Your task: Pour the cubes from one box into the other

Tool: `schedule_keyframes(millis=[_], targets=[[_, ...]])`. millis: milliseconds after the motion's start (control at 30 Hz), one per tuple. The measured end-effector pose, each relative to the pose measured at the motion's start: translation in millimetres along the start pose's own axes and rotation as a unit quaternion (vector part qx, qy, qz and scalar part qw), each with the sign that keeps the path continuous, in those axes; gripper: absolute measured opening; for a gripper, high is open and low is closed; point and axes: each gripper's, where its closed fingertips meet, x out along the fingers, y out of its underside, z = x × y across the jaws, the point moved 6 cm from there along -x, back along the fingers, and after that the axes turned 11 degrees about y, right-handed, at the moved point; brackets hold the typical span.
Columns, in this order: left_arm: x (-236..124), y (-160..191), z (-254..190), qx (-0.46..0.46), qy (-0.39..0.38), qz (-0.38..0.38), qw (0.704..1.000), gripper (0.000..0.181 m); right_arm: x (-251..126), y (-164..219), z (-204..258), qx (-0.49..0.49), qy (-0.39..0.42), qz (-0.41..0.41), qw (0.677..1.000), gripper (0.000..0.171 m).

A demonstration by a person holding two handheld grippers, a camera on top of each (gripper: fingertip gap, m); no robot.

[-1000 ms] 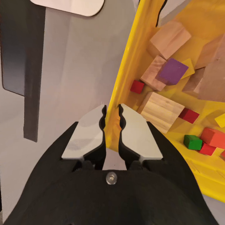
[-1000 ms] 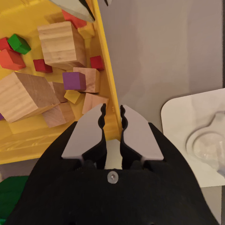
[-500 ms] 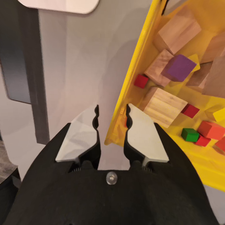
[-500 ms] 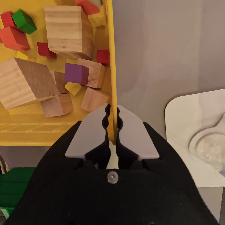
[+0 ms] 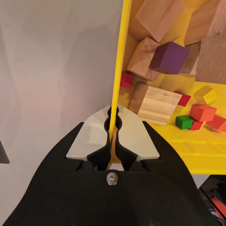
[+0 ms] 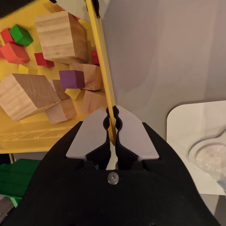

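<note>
left gripper (image 5: 113, 108): fingers pressed onto the side wall of the yellow box (image 5: 117, 68), one finger outside, one inside, wall edge-on between them. Grip sits at the wall's near end, by the box's near corner.
right gripper (image 6: 112, 108): same clamp on a yellow wall (image 6: 101, 58), at its near end. The left gripper's pale fingers show at the top of this view, pinching the far end of that same wall.
yellow box: carried between both tools over a grey tabletop (image 5: 55, 61); whether it touches the tabletop, cannot tell.
near cubes, left view: green cube (image 5: 184, 122) against a small red one, orange cube (image 5: 203, 112) just behind, all near the box's front edge.
mid: pale wooden cube (image 5: 157, 107) close to the clamped wall; small red cube (image 5: 126, 80) right at the wall; yellow cube (image 5: 209, 96) further right.
far: purple cube (image 5: 170, 57) perched on a wooden cube (image 5: 141, 58), larger wooden cubes stacked behind.
right view: big wooden cube (image 6: 24, 96) near-left, purple cube (image 6: 72, 79) mid, another large wooden cube (image 6: 58, 36) beyond.
off the box: white moulded tray (image 6: 195, 140) on the tabletop's right side; green thing (image 6: 14, 177) low left, below the box's near edge, kind unclear.
</note>
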Motion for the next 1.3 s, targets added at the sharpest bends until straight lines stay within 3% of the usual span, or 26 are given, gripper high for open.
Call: schedule_keyframes(millis=[267,567,1000,1300], targets=[[-17.1,-3.9,-6.8,-0.001,-0.002,0.01,1.0,0.002,-17.6,-1.7,0.6,-0.021,0.007,-0.018,1.0,0.0],[-90.0,-47.4,-16.5,0.029,-0.04,0.021,0.999,0.001,-100.3,5.9,-16.4,-0.008,0.041,-0.035,0.998,0.0],[-192.4,-197.6,-36.3,0.091,-0.107,0.014,0.99,0.002,-253.1,94.4,-56.3,0.036,0.134,-0.046,0.989,0.0],[-200.3,-308.0,-41.0,0.13,-0.116,0.011,0.985,0.004,-306.1,183.9,-82.1,0.077,0.172,-0.034,0.982,0.0]])
